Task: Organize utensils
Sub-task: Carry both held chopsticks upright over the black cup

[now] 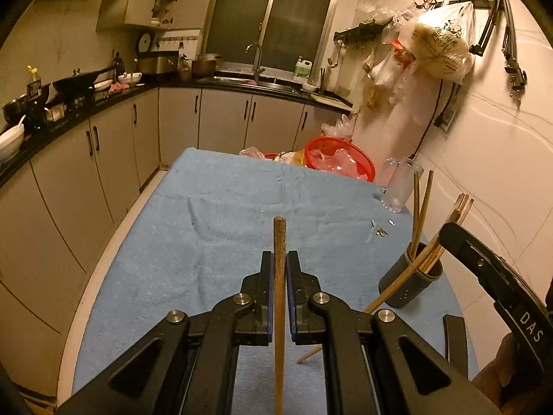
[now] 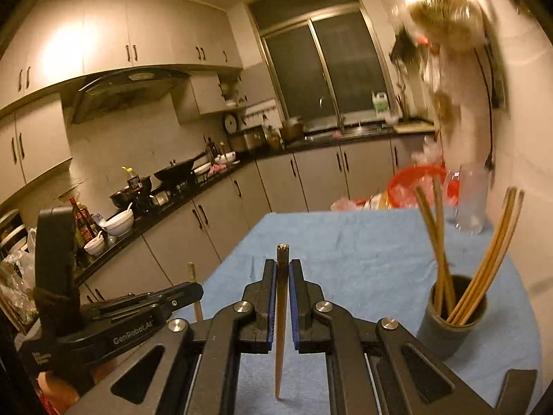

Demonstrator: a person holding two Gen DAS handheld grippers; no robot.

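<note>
Blue cloth (image 1: 207, 235) | both tools pinch a chopstick each | holder (image 1: 411, 282) right, red basket (image 1: 340, 159) behind

Left view: chopstick (image 1: 279, 311) lower end runs off the bottom edge; its mid-section is hidden btwn the pads. A 2nd chopstick (image 1: 349, 325) on the cloth (image 1: 172, 242) is partly covered by gripper linkage. Right gripper (image 1: 497, 287) is cut off by the right edge; tips hidden behind the holder (image 1: 409, 280) sticks. Small bits (image 1: 382, 230) on cloth: too small to ID. Right view: hanging bags (image 2: 446, 24) and basket (image 2: 411, 186) motion-blurred. Left gripper (image 2: 186, 292) body cut off at left.
</note>
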